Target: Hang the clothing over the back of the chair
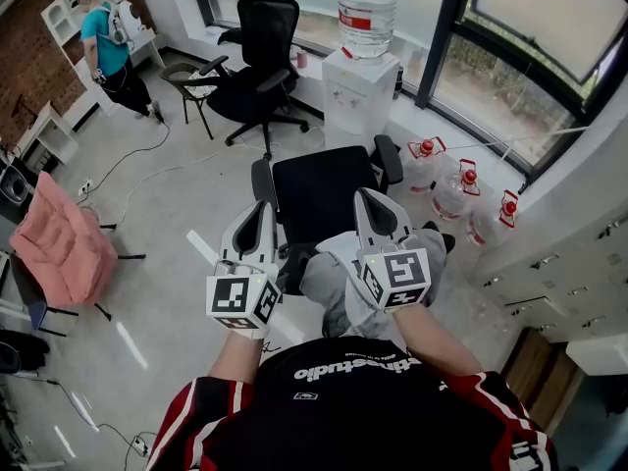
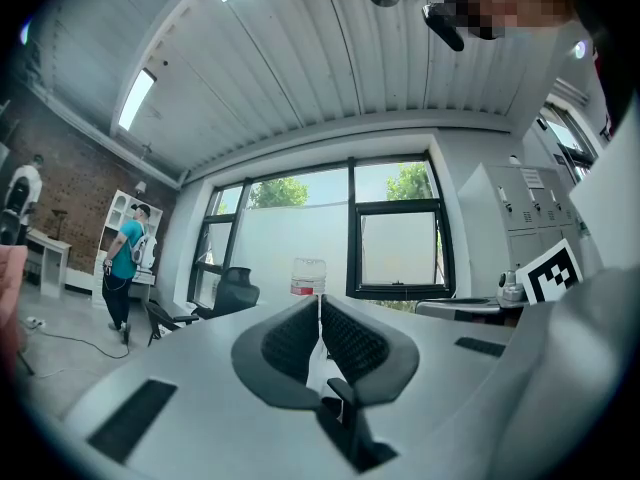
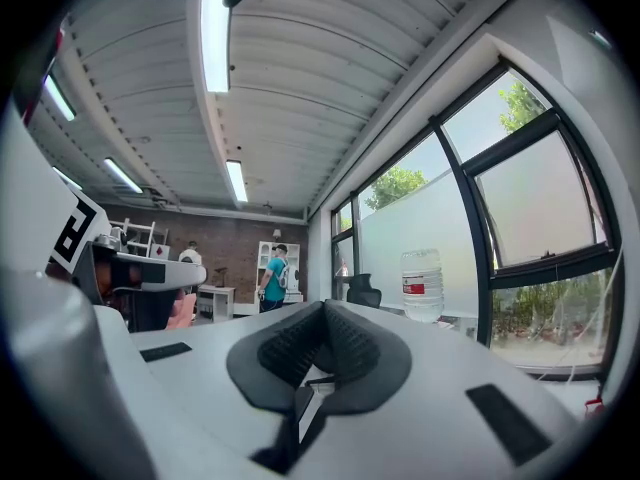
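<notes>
A person holds two grippers level over a black office chair [image 1: 324, 189] in a bright office. The left gripper [image 1: 263, 210] has its jaws closed pad to pad, with nothing between them. The right gripper [image 1: 369, 198] has its jaws pressed fully together and is likewise empty. The grey clothing [image 1: 329, 281] lies bunched at the near side of the chair, where the backrest stands, just beneath the right gripper. The gripper hides how the clothing sits on the backrest. Beyond the chair, a water dispenser [image 1: 361, 86] with a large bottle [image 1: 368, 8] stands against the window wall, and spare water jugs [image 1: 461, 192] line the floor to its right. A second black chair [image 1: 257, 62] stands farther back, a pink cloth [image 1: 64, 243] covers a seat at the left, and a person in a teal shirt [image 1: 103, 47] stands by white shelves.
</notes>
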Tool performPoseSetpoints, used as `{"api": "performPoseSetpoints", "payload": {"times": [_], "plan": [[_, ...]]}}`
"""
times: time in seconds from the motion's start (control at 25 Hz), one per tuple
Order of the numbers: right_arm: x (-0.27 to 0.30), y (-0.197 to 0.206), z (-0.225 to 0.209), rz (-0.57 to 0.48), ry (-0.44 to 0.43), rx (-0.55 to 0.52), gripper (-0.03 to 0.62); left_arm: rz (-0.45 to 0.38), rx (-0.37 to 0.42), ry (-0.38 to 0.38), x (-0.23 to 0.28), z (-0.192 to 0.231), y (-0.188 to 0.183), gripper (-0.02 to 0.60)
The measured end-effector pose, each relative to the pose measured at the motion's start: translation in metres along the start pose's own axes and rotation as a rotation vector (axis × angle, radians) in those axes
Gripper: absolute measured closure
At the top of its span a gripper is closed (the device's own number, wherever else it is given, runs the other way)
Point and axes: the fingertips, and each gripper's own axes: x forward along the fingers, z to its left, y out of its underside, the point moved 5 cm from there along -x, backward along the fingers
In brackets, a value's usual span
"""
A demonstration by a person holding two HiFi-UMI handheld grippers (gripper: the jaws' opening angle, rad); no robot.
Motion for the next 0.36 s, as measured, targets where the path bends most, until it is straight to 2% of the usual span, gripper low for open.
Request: {"api": "performPoseSetpoints", "payload": {"times": [0.36], "plan": [[-0.0014, -0.0025, 0.0038, -0.003, 0.007, 0.000, 0.583, 0.002, -0.006, -0.003, -0.0026, 0.0038, -0.0018, 0.554]]}}
